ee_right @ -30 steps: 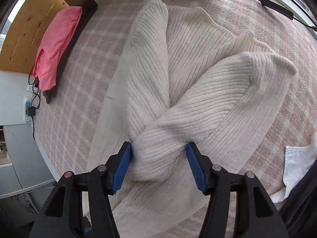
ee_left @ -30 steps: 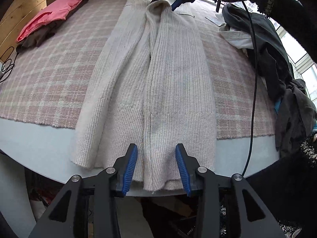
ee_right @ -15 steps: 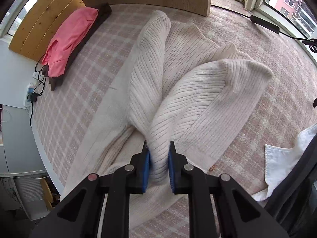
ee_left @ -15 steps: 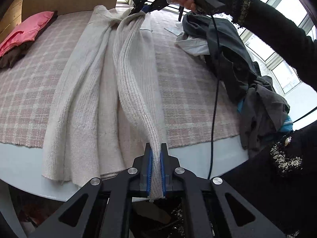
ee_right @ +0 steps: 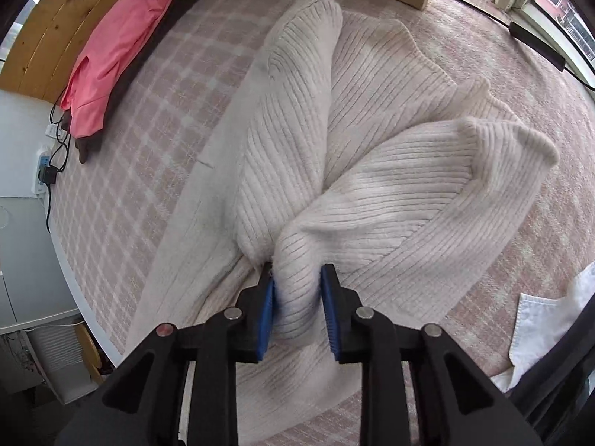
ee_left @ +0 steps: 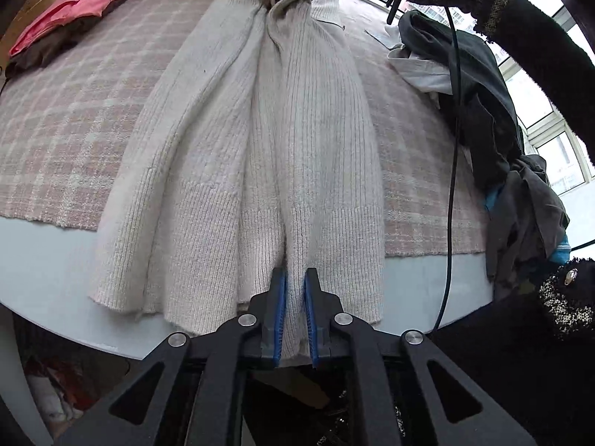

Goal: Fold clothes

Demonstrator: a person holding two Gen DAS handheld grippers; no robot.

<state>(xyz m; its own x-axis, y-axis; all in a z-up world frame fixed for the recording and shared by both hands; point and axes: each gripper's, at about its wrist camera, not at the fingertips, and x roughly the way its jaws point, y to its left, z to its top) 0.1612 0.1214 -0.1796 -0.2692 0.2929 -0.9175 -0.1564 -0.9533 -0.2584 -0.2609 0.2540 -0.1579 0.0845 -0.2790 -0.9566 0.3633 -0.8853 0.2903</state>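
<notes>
A cream sweater (ee_left: 282,119) lies lengthwise on the plaid blanket (ee_left: 74,119), its hem hanging over the table's near edge. The left gripper (ee_left: 295,297) pinches the hem; the right gripper (ee_right: 297,290) clamps a bunched fold at the collar end. Pink cloth (ee_right: 115,52) sits at the far corner.

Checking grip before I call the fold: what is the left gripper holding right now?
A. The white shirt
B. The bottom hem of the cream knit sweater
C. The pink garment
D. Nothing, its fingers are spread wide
B: in the left wrist view the left gripper has its blue pads closed on a pinch of the cream knit sweater at the hem, by the table's near edge.
</notes>
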